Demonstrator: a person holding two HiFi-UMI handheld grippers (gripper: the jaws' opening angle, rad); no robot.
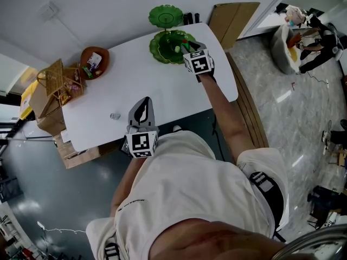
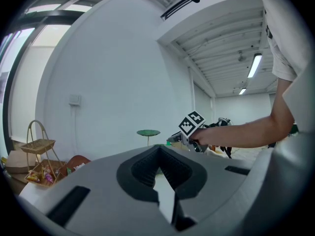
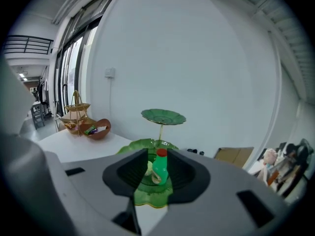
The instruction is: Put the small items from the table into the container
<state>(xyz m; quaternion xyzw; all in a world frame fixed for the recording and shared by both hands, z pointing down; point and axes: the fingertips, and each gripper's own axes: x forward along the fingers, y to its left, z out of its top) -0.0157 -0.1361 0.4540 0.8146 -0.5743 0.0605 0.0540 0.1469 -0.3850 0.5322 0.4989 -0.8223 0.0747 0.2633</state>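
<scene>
We see a white tabletop (image 1: 162,91) from above, with a person reaching across it and holding a two-jaw tool in each hand. At the far edge stands a glossy green leaf-shaped dish with two tiers (image 1: 157,47), a wide lower plate and a small raised plate on a thin stem.

The right gripper (image 1: 190,46) hangs over the lower plate. Its fingers stand apart. Between them, with a gap on each side, a small green plastic bottle with a red cap (image 3: 160,168) stands upright on the plate. A pale rounded item (image 3: 150,173) lies just beside its base. We cannot tell what that is.

The left gripper (image 1: 144,103) rests near the front edge of the table. Its fingers are drawn together at the tips and hold nothing. Just beside it on the table lies a small clear-grey item (image 1: 115,115), too small for us to name. We judge it to be the next piece to carry over.

We judge the bottle to be light and stiff, with a smooth skin that could slip. It is tall and narrow, so a nudge could topple it on the glossy plate. The safest hold looks to be around the middle of its body, below the cap.
</scene>
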